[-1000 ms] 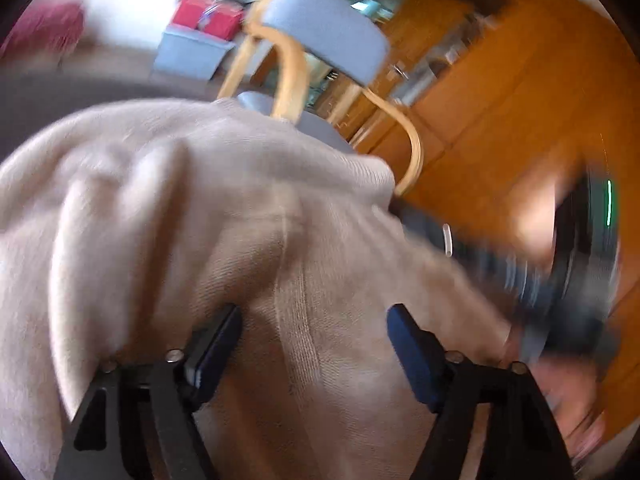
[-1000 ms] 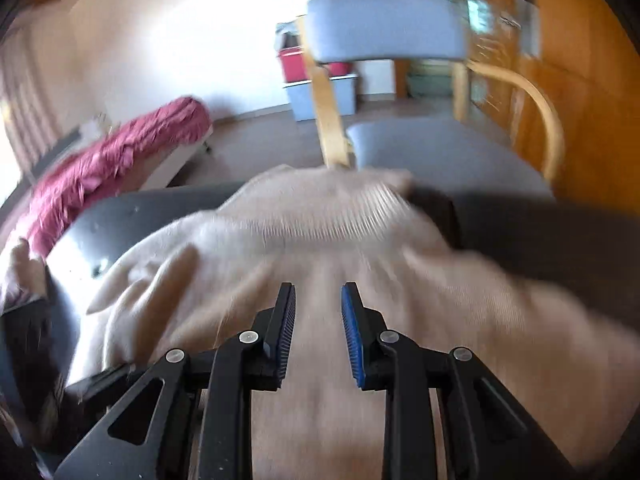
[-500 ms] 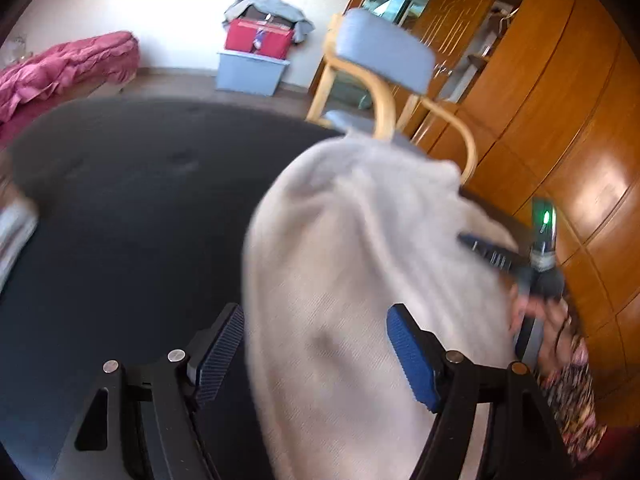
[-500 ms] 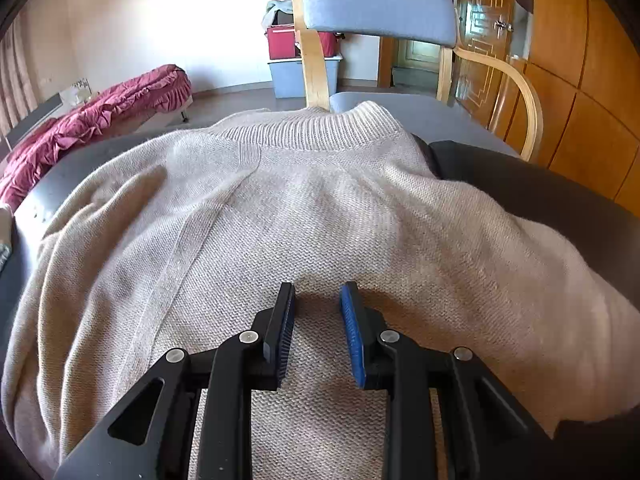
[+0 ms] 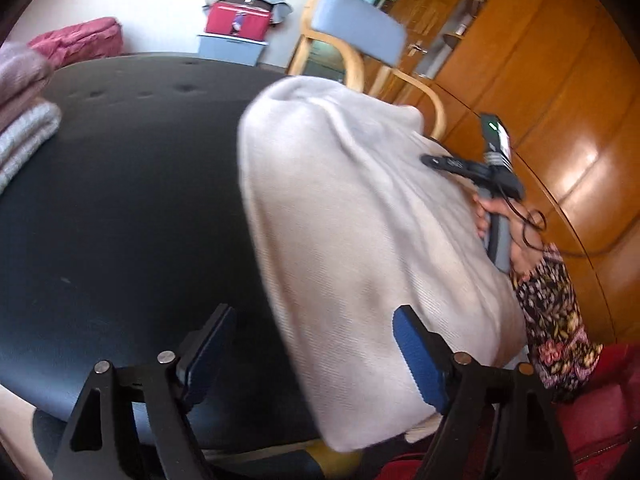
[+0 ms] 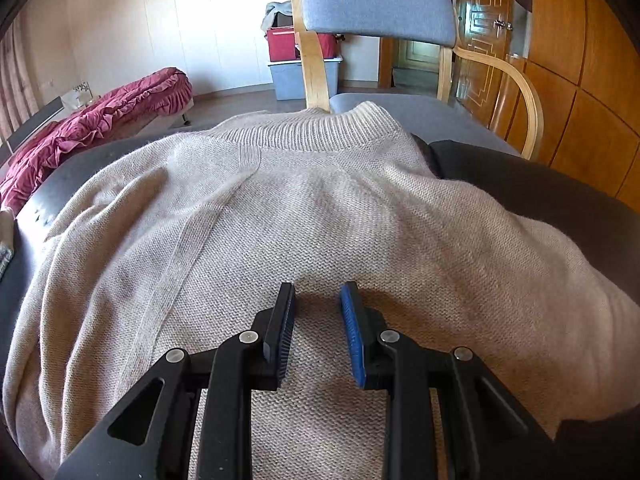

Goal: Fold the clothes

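A beige knitted sweater [image 6: 304,216] lies spread on a dark table [image 5: 120,208], collar toward a chair. In the left wrist view the sweater [image 5: 352,216] covers the table's right side. My left gripper [image 5: 316,344] is open and empty, its jaws astride the sweater's left edge, above it. My right gripper [image 6: 318,316] hovers low over the sweater's lower middle with its jaws a narrow gap apart and nothing between them. It also shows in the left wrist view [image 5: 472,166], held by a hand over the sweater's far right.
A blue-cushioned wooden chair [image 6: 384,16] stands behind the table. Folded clothes [image 5: 24,120] are stacked at the table's left edge. Wooden cabinets [image 5: 560,100] line the right. A red box on a blue crate [image 6: 288,64] and a red bedspread [image 6: 100,116] lie beyond.
My left gripper has swung left off the sweater's middle to its left edge, bringing bare table into view. The sweater has settled flat. My right gripper has stayed in place.
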The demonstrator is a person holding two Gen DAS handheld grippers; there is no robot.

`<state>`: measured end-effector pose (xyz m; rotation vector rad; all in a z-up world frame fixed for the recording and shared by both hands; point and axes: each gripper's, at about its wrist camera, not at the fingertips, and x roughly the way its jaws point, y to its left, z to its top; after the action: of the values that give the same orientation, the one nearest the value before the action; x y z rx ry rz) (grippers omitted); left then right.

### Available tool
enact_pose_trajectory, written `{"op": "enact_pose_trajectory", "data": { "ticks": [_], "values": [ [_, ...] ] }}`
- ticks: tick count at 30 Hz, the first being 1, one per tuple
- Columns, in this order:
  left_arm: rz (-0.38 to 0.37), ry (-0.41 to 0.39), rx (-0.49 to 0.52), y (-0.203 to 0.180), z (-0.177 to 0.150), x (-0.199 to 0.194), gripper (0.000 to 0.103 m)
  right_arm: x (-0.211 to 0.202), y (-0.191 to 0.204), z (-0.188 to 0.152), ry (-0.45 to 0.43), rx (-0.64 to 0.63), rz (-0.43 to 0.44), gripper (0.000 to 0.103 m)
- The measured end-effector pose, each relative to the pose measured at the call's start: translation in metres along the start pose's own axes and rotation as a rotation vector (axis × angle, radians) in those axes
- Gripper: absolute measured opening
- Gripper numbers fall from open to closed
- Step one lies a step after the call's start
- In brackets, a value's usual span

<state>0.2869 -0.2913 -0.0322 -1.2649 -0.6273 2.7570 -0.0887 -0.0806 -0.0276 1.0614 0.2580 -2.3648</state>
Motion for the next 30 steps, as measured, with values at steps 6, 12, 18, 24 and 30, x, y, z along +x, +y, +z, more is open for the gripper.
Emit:
{"op": "enact_pose_trajectory", "data": {
  "ticks": [6, 12, 18, 24, 30],
  "values": [
    [0.113, -0.038, 0.286, -0.043, -0.022, 0.004, 0.018, 0.0, -0.001, 0.0, -0.001, 0.001, 0.002, 0.027],
    [0.157, -0.004, 0.244, -0.023, 0.011, -0.016, 0.015, 0.001, -0.001, 0.001, -0.001, 0.007, 0.006, 0.027],
    [0.435, -0.071, 0.253, 0.026, 0.069, -0.053, 0.015, 0.003, -0.001, 0.001, -0.003, 0.015, 0.013, 0.027],
    [0.749, -0.044, 0.212, 0.094, 0.112, -0.057, 0.015, 0.004, -0.001, 0.001, -0.004, 0.022, 0.019, 0.027],
    [0.881, 0.038, 0.109, 0.135, 0.138, -0.03, 0.019, 0.004, 0.001, 0.001, -0.001, 0.02, 0.014, 0.027]
  ]
}}
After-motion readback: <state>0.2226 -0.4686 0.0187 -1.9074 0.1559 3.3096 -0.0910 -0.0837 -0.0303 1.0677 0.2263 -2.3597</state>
